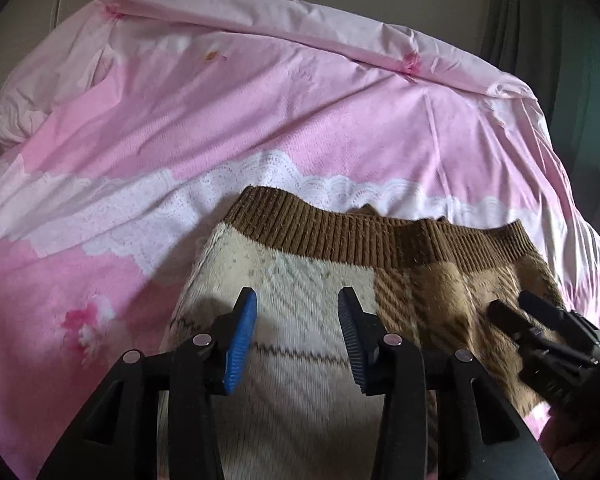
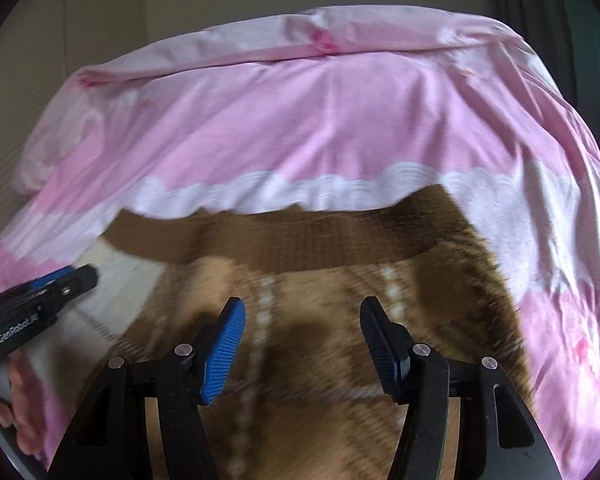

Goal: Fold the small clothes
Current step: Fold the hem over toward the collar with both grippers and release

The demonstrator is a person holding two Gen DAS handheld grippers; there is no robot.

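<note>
Sweater (image 1: 300, 280) lies spread on the pink quilt (image 1: 260, 100), its ribbed brown hem (image 1: 360, 236) at the far edge, likely flattened so a fold can start. Both grippers hover side by side above the knit, jaws parted and holding nothing: the left gripper (image 1: 298, 340) over the cream panel, the right gripper (image 2: 302, 344) over the tan plaid half, probably placed to take matching points. The knit looks thick and fuzzy, the hem corded; the quilt is thin, creased cotton with a white lace-print band (image 1: 140, 208).
</note>
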